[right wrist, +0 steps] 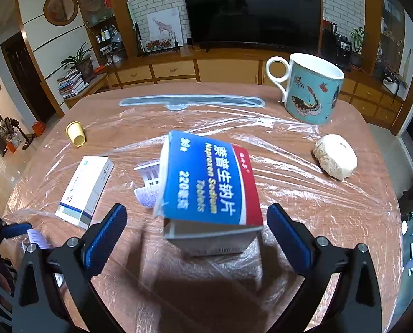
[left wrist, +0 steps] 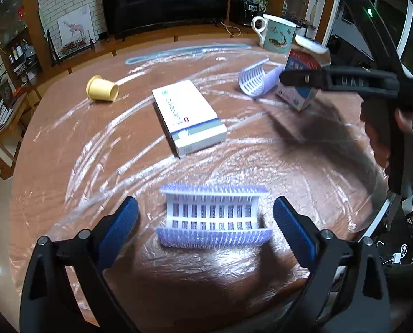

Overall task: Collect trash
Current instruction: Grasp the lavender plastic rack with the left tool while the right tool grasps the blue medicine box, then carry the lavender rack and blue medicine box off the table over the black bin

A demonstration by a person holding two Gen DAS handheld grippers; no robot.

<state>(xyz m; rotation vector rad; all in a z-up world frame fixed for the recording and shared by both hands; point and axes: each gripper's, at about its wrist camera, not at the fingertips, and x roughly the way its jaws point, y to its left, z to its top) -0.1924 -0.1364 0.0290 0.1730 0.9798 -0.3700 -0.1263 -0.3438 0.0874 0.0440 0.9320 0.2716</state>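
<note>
Left hand-held gripper stands wide open, astride the blister tray on the counter, pads clear of both tray ends; nothing is held. Right hand-held gripper is likewise open and empty, with the blue box between its jaws, tilted, gaps on both sides. Step in hand: approach for pickup, judged. Next move calls for closing squarely on each item. From the tray, the white box lies at 12 o'clock, the yellow cup at 11.
</note>
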